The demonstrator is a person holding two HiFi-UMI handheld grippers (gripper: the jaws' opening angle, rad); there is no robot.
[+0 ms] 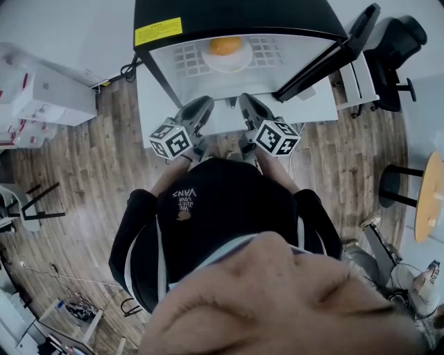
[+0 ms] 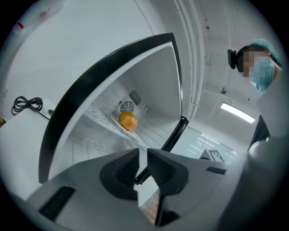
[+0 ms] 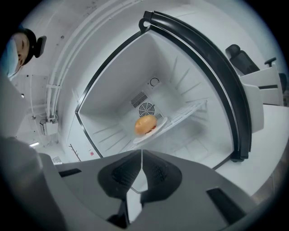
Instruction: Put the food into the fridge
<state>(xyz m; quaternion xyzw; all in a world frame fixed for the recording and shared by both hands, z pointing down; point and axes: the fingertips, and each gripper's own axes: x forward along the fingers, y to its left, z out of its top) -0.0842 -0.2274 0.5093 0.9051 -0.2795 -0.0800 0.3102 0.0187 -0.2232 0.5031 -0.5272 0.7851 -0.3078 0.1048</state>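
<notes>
A small black fridge [image 1: 236, 15] stands open on a white table [image 1: 316, 111], its door [image 1: 326, 55] swung out to the right. Inside, a round orange-brown bun [image 1: 225, 46] [image 2: 128, 120] [image 3: 145, 124] lies on a white plate [image 1: 227, 62] [image 3: 159, 127] on the wire shelf. My left gripper [image 1: 205, 104] [image 2: 142, 151] hangs just in front of the opening, empty, its jaws almost together with only a thin slit. Beside it, my right gripper [image 1: 244, 101] [image 3: 141, 152] is shut on nothing, pointing at the plate.
A black power cable [image 1: 128, 69] [image 2: 27, 104] trails left of the fridge. White boxes [image 1: 41, 97] stand at the left, a black office chair [image 1: 395, 41] at the right, a round wooden table [image 1: 431, 197] further right. A masked person [image 2: 259, 67] watches nearby.
</notes>
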